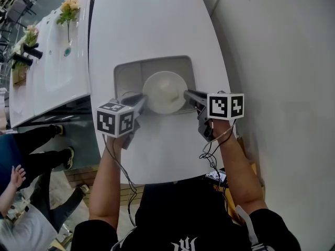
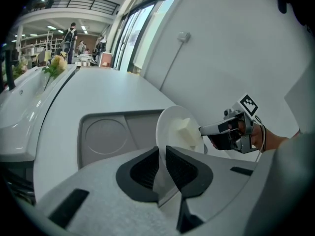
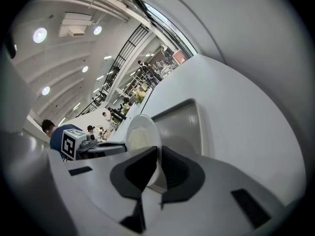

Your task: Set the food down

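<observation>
- Seen from above, a person stands at the near end of a long white desk (image 1: pixel 157 25) with rounded edges, holding a two-jaw tool in each hand
- A grey rectangular recess (image 1: pixel 128 72) is sunk into the middle of the desk, with a circle moulded into its left half
- A white bowl (image 1: pixel 165 91) is held between the two tools over the near right part of the recess; whether its base touches the recess cannot be told
- The left tool (image 2: pixel 162 151) is clamped on the bowl's left rim, its dark pads pressing the thin wall from both sides
- The right tool (image 3: pixel 158 154) is clamped the same way on the opposite, right rim
- Inside the bowl lies a pale cream block of food (image 2: pixel 184 130), near the side gripped by the right tool
- Each tool carries a cube with black and white square markers, and thin cables run back from the tools along the person's forearms
- On a neighbouring white desk to the far left stands a sprig of flowers (image 1: pixel 69 9) in a slim vase
- To the right of the desk is a plain pale wall; at the near left, other people's legs and shoes show on the floor
</observation>
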Demonstrator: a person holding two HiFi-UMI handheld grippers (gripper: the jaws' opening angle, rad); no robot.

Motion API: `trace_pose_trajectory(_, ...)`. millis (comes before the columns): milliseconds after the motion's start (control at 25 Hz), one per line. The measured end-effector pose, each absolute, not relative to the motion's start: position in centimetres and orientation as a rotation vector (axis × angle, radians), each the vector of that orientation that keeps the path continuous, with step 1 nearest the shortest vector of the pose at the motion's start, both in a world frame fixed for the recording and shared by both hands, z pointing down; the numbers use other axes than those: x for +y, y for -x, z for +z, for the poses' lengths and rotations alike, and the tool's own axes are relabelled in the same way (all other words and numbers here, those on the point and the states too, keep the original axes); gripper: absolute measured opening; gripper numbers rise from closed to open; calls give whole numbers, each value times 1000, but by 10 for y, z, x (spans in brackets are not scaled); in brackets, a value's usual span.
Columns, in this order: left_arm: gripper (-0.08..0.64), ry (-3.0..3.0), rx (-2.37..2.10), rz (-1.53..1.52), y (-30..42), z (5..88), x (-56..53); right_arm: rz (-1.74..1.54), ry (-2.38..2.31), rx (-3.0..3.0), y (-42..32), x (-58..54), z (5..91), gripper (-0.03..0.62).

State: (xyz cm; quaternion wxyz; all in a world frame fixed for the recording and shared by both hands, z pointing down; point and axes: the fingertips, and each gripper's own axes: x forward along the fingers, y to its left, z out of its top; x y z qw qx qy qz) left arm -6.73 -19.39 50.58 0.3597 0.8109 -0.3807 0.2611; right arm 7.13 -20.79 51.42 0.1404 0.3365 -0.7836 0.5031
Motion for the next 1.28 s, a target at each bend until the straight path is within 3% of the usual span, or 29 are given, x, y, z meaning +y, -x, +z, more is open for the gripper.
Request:
trace_pose_trajectory(560,44,-2065,-1000,745,66,530,-204,1400,-996,-2212,-72,-217,535,25)
trace_pose_trajectory(1280,48,-2098,-1053,915,63,541,-203,1027,-1003,-2162,-68,-216,548,31)
